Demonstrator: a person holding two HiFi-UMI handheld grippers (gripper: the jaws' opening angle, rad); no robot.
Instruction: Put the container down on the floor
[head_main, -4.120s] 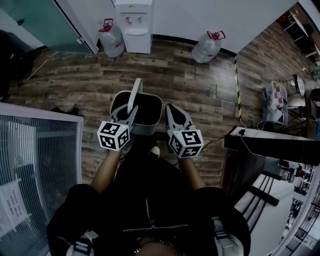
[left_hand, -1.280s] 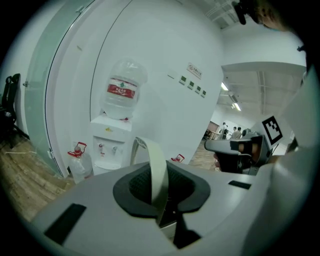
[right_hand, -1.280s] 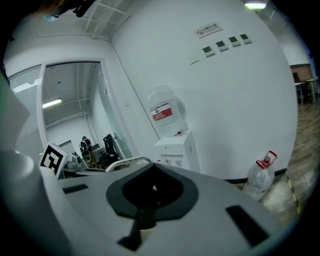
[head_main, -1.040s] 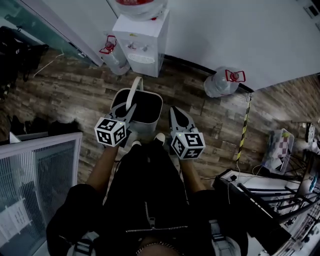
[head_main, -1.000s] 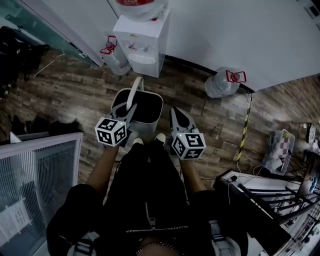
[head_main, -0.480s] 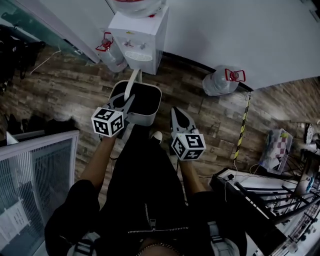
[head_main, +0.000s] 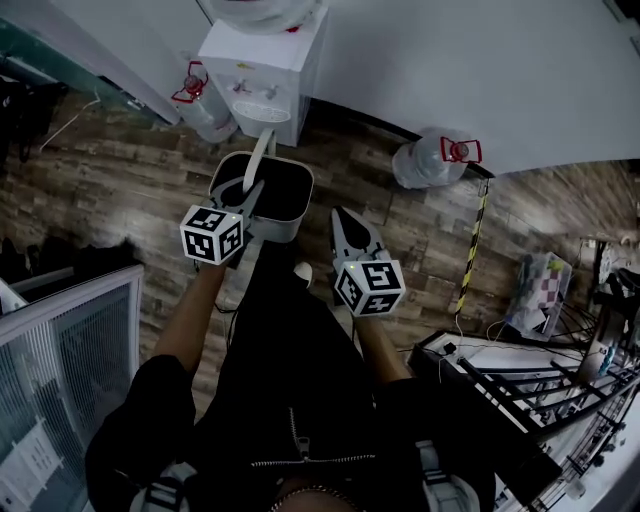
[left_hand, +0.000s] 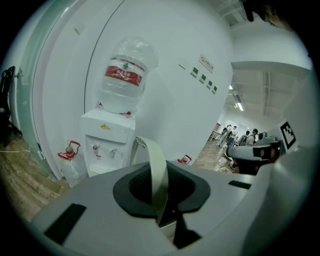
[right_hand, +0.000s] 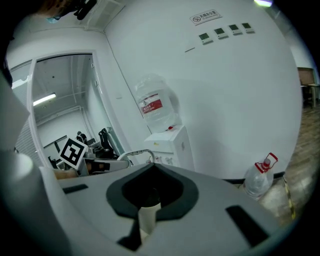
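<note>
A grey rectangular container (head_main: 270, 196) with a dark inside hangs by its pale strap handle (head_main: 259, 160) in front of the person's legs. My left gripper (head_main: 243, 200) is shut on that handle. In the left gripper view the handle (left_hand: 155, 172) rises in an arch through the gap of the closed left gripper (left_hand: 162, 202). My right gripper (head_main: 342, 218) is level with the container, to its right and apart from it, with its jaws together. In the right gripper view the right gripper (right_hand: 149, 200) shows only a pale stub low in its gap.
A white water dispenser (head_main: 262, 55) stands against the wall just beyond the container. Water bottles (head_main: 428, 162) (head_main: 198, 100) sit on the wooden floor (head_main: 120, 180) on either side. Striped tape (head_main: 470, 250) runs along the floor at right, near a dark desk (head_main: 500, 390). A glass partition (head_main: 60, 350) stands at left.
The person has walked towards the water dispenser, carrying the container forward. The left gripper's hold on the handle is the same, and the right gripper stays beside it.
</note>
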